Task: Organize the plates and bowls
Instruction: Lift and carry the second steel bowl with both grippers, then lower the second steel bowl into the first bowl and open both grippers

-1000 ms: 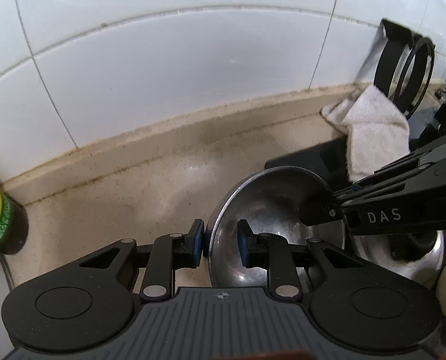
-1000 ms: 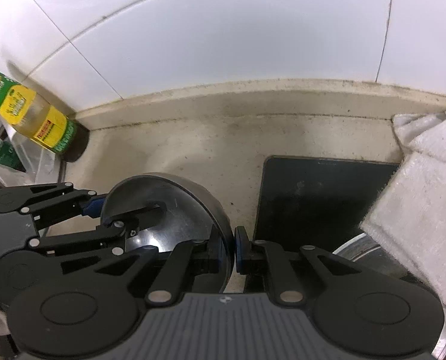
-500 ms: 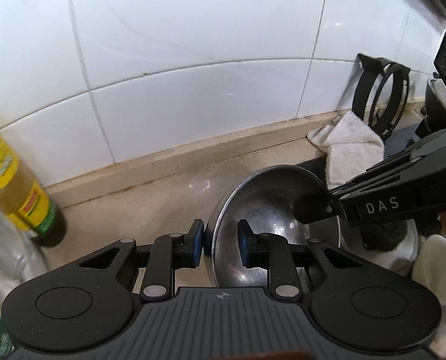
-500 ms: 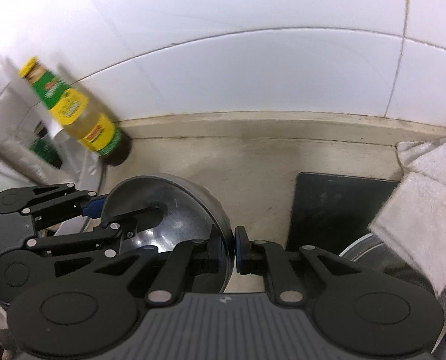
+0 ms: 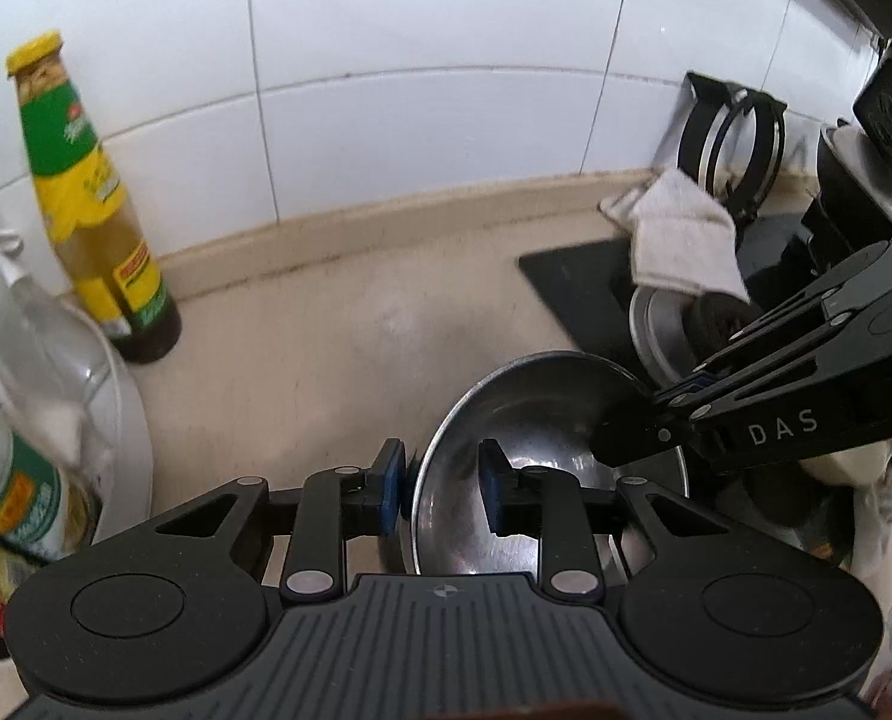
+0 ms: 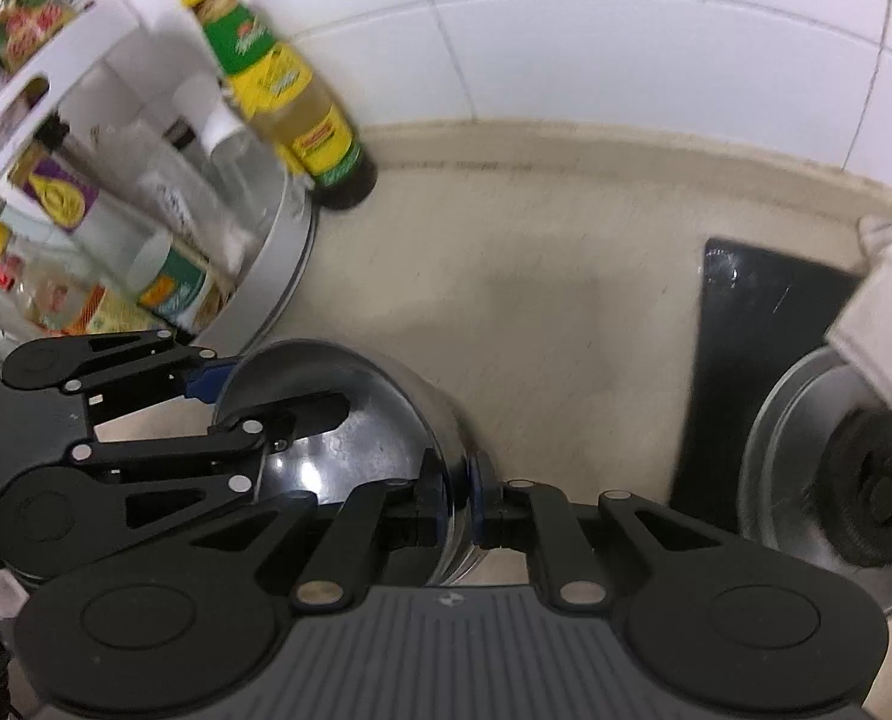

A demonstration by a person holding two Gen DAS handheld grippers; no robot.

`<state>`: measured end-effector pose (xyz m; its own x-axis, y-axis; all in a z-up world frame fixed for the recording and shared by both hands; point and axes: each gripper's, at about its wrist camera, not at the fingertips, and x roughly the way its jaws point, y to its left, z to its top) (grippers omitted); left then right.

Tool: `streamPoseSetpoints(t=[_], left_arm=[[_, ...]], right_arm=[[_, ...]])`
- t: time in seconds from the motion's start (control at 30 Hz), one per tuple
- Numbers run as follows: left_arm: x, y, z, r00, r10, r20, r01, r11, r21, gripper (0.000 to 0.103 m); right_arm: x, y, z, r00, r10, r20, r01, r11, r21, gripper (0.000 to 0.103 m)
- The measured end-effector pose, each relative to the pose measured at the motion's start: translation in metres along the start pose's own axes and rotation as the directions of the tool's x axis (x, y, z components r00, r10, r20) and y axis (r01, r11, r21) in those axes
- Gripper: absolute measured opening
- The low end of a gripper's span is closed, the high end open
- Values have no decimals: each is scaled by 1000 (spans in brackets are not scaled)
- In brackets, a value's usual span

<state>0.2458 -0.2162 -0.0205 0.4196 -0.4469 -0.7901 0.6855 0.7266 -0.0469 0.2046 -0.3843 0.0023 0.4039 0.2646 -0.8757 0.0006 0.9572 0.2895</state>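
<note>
I have both tools, left tool [image 5: 440, 486] and right tool [image 6: 458, 495], clamped on the bowl [image 5: 536, 420] rim, held above the table [image 5: 338, 348]; placement remains.

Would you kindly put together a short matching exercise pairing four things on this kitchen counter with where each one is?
Things:
1. steel bowl
2. sauce bottle
3. white cloth
4. black scrubber

Places:
A. draped over the edge of the black mat
B. standing by the tiled wall
C. held at its rim by the left tool and the right tool
D. lying in a shallow metal dish

Pairs: 1-C, 2-B, 3-A, 4-D
</note>
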Motion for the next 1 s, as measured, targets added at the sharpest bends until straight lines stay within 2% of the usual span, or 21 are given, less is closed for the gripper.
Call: streamPoseSetpoints(t=[0.27,0.37,0.6,0.73,0.83,1.0], left_arm=[[0,9,-14,1000,-17,-14,17,1000,3,33],[0,9,-17,1000,4,-4,-4,1000,28,34],[-6,5,-21,998,36,56,-42,994,98,37],[-11,3,-24,994,42,99,-56,988,146,49],[-14,6,-27,991,40,127,-63,982,179,64],[-15,15,-29,989,32,141,-60,978,198,71]], right_arm=[[21,18,-11,999,-32,-36,31,999,-19,12],[22,19,-10,996,-87,-6,87,996,-32,12],[8,15,-7,989,-123,77,124,992,-8,12],[3,12,-8,988,-114,101,113,993,17,17],[0,6,-11,991,-69,110,64,997,46,24],[3,5,-18,994,-32,105,23,996,88,34]])
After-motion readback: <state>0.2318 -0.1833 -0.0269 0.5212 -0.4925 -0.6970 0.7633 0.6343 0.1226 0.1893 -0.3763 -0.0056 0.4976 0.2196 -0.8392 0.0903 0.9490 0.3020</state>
